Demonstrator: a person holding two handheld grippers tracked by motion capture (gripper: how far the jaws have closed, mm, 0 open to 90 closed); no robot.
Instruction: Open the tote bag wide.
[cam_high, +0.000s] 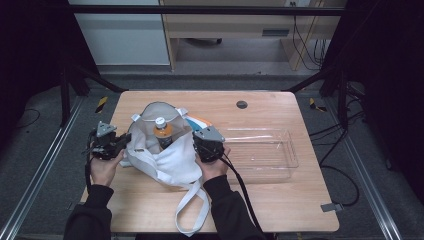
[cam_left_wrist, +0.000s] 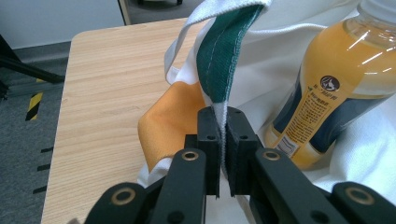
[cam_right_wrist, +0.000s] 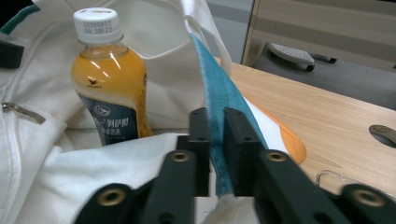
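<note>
White canvas makes up one tote bag (cam_high: 165, 150) on the wooden table (cam_high: 150, 210), with the left gripper (cam_high: 120, 145) clamped on its left rim, one orange juice bottle (cam_high: 162, 131) upright inside, the right gripper (cam_high: 200, 145) clamped on its right rim, and one clear plastic tray (cam_high: 265, 152) just beside. The left gripper view shows a green hem (cam_left_wrist: 219, 56) pinched between the jaws; the right gripper view shows a blue one (cam_right_wrist: 219, 102) and a zipper pull (cam_right_wrist: 21, 112).
</note>
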